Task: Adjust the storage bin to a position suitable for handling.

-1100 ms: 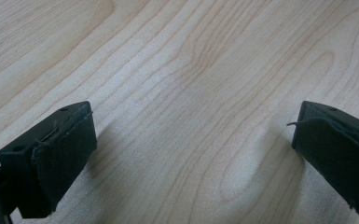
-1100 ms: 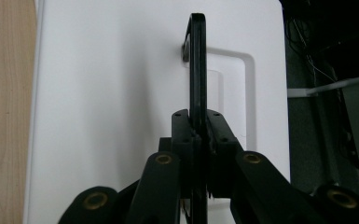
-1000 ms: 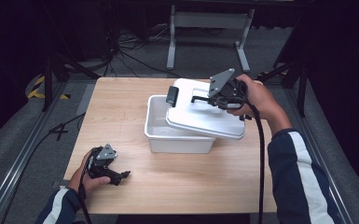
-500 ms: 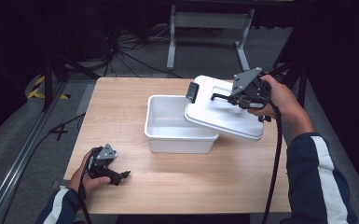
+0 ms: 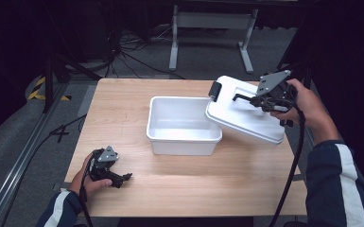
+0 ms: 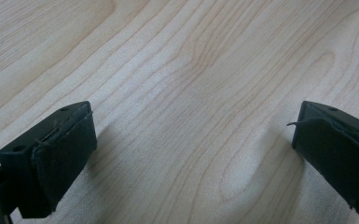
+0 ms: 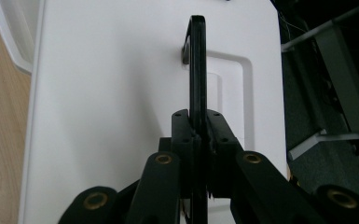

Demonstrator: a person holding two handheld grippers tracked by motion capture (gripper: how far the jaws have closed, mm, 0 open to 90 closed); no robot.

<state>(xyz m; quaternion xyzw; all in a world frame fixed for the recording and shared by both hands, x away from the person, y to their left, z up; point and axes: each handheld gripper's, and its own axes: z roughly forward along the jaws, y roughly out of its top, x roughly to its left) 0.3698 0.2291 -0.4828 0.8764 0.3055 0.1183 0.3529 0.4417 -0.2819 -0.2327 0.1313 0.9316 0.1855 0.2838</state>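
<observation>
1. The flat white plastic lid (image 5: 246, 117) with its thin black handle (image 7: 196, 70) hangs tilted off the right side of the open white rectangular plastic bin (image 5: 183, 125). Its lower left edge looks to be at or just over the bin's right rim; I cannot tell if they touch.
2. My right gripper (image 5: 264, 100) is clenched on that handle, which sits pinched edge-on between the jaws in the right gripper view.
3. My left gripper (image 5: 120, 177) rests on the light wooden table (image 5: 227, 184) near its front left corner, well apart from the bin, jaws spread with nothing between them.
4. Risk, as I judge it: a narrow pinch on a slim handle lets the lid swing or slip, and a swinging corner could clip the rim and shove the bin.
</observation>
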